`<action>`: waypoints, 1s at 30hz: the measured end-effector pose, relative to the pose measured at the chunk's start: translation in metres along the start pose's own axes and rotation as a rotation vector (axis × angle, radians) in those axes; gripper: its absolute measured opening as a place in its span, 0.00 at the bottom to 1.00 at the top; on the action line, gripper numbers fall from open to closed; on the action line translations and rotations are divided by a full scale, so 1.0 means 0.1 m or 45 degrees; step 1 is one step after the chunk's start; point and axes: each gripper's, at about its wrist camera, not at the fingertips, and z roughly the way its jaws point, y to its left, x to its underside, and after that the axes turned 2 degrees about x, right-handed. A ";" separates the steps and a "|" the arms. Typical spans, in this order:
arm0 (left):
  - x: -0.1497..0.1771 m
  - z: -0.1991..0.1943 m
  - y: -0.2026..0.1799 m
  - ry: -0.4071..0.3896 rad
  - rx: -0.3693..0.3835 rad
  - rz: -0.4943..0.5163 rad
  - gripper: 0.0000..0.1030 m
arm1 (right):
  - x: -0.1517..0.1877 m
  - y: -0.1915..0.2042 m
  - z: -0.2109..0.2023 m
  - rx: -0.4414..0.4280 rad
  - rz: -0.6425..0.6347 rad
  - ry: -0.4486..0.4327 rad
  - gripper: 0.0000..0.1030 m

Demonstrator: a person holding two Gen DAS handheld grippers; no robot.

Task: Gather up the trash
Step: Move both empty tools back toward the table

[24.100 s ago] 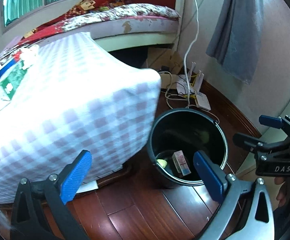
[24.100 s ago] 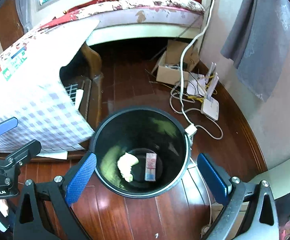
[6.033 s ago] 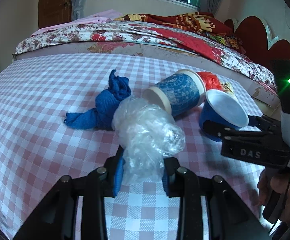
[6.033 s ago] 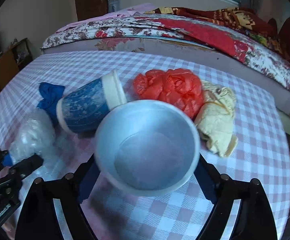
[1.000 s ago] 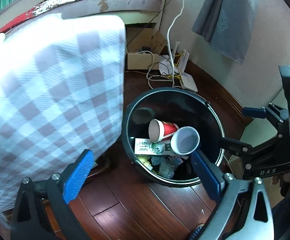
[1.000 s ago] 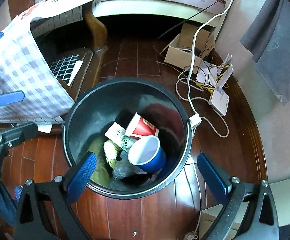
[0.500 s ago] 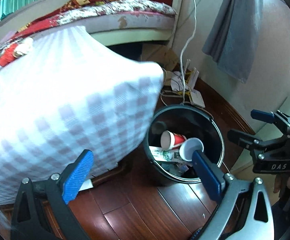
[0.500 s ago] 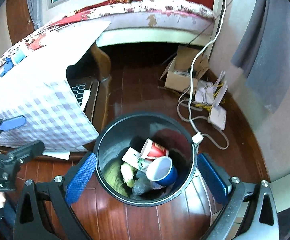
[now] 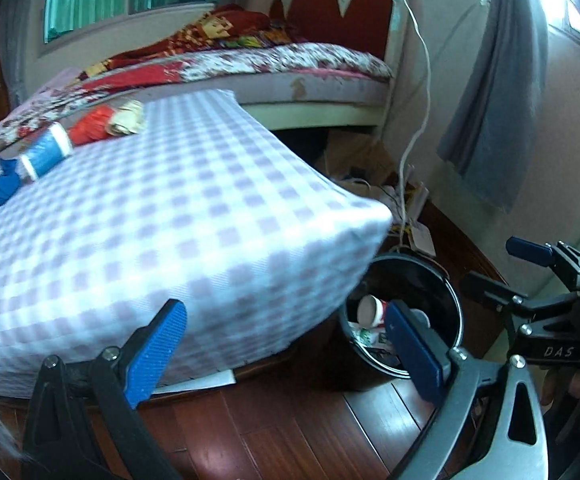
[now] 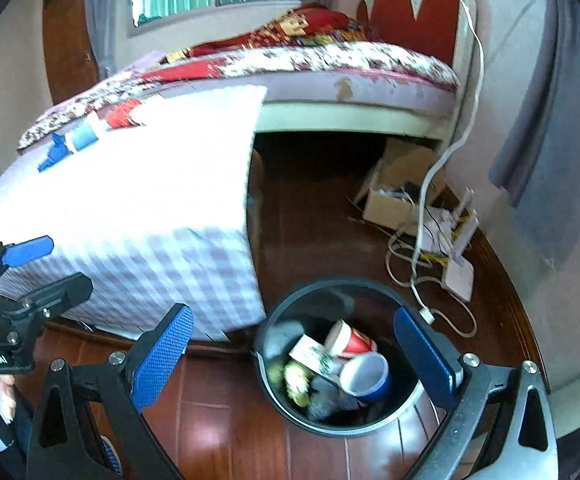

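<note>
Reading "DAS" — right gripper (image 9: 525, 268)

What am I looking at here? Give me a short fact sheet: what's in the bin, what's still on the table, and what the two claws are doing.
bin: black bucket on wooden floor beside the table
in bin: red paper cup, blue cup, other scraps
on table: blue-patterned cup, blue cloth, red bag, beige wad
left gripper: open, empty
right gripper: open, empty, above bin
</note>
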 end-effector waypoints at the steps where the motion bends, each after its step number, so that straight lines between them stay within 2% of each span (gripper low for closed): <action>1: -0.01 -0.04 0.06 -0.012 -0.017 -0.008 0.97 | -0.05 0.05 -0.01 -0.010 0.000 -0.016 0.99; 12: -0.17 -0.38 0.87 -0.102 -0.182 -0.134 0.97 | -0.61 0.64 -0.12 -0.138 -0.022 -0.140 0.99; 24: -0.38 -0.81 1.99 -0.186 -0.430 -0.286 0.97 | -1.26 1.64 0.06 -0.387 -0.178 -0.194 0.99; 27: -0.38 -0.82 2.26 -0.173 -0.474 -0.317 0.97 | -1.40 1.93 0.22 -0.454 -0.226 -0.164 0.99; 30: -0.38 -0.78 2.55 -0.159 -0.496 -0.370 0.97 | -1.50 2.16 0.38 -0.438 -0.287 -0.140 0.99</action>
